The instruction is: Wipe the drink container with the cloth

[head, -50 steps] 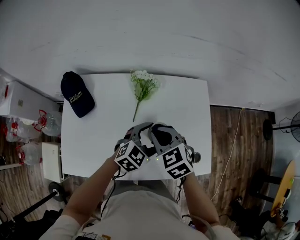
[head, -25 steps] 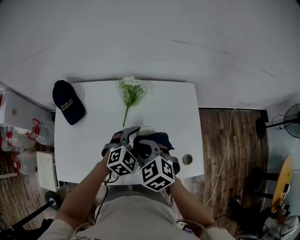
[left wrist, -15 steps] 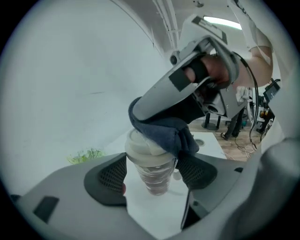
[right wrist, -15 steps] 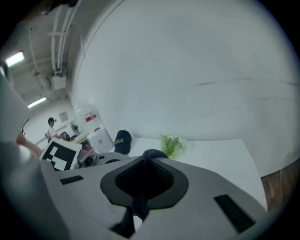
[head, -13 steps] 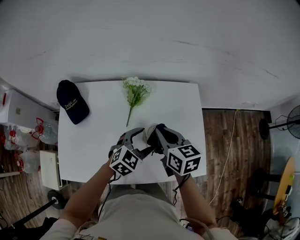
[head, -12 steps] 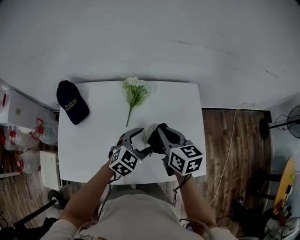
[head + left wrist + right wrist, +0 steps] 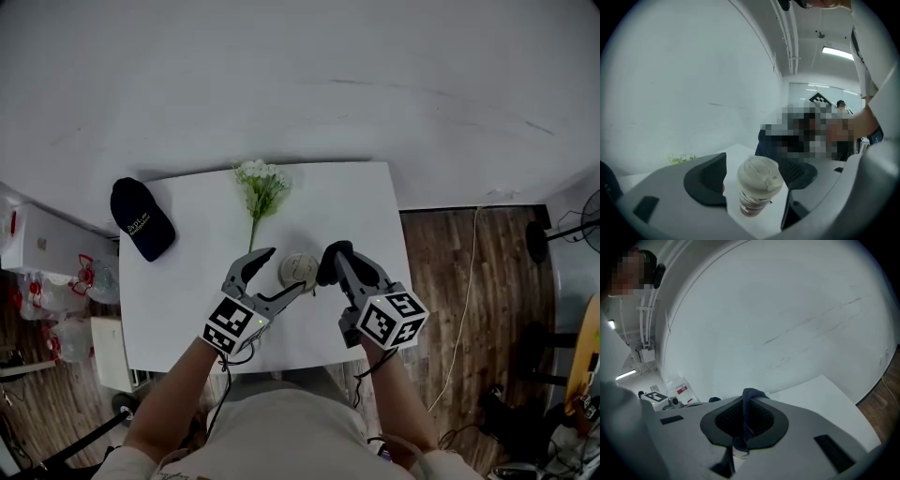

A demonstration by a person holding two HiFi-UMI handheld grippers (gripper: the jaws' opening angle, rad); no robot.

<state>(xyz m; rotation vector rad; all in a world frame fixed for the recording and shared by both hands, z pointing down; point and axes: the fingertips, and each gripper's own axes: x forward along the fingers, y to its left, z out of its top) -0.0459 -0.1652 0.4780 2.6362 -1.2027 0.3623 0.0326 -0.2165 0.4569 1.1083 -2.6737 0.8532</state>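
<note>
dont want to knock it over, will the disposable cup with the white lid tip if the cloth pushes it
Likely: the white-lidded disposable cup narrows to a small base, so a push near the lid could topple it. On the smooth white table it may also slide. Its fill is hidden.

In view are one white bench [image 7: 178, 309], one lidded drink cup [image 7: 298, 269], one navy cap [image 7: 141, 217], one sprig of white flowers [image 7: 260, 187], one dark cloth [image 7: 747, 408] and two grippers, one left gripper [image 7: 286, 270] and one right gripper [image 7: 335, 262], with four fingers [image 7: 246, 267] between them.
</note>
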